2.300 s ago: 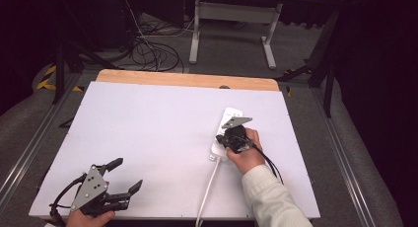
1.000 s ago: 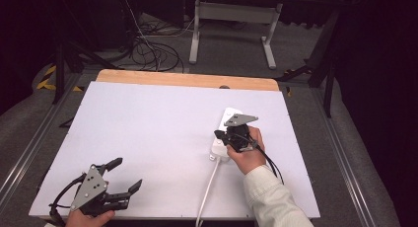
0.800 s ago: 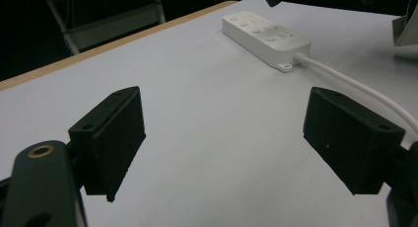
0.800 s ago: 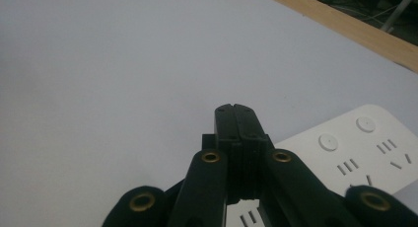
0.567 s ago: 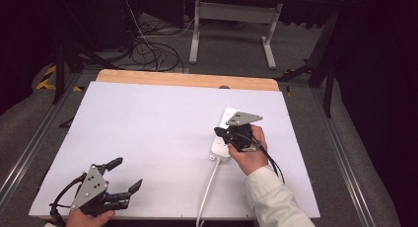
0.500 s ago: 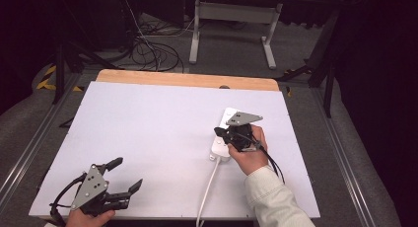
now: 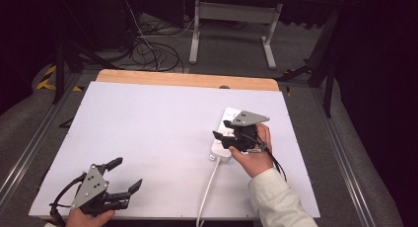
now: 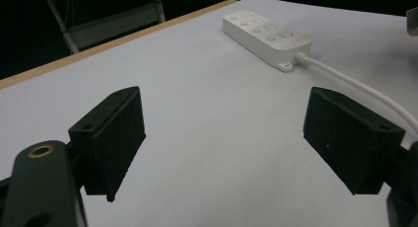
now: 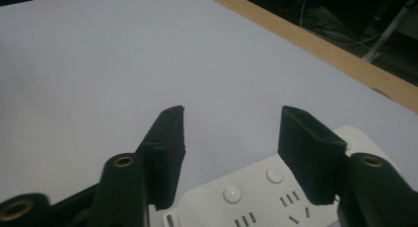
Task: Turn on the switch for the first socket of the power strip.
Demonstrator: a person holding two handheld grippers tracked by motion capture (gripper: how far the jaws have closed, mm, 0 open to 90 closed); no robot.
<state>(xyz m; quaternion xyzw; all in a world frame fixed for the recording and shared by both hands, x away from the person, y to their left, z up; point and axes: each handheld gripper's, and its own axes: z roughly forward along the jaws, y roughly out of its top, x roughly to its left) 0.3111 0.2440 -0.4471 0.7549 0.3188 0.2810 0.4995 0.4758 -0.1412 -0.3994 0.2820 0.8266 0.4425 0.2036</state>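
Right gripper (image 7: 223, 138) jaws just opening, empty, above power strip (image 9: 256, 197); its 2 buttons seen close.

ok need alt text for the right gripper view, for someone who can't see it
Two black jaws of the right gripper stand open just above a white power strip, nothing between them; its round buttons and socket slots show below. Beyond lies the pale table top with a wooden far edge.
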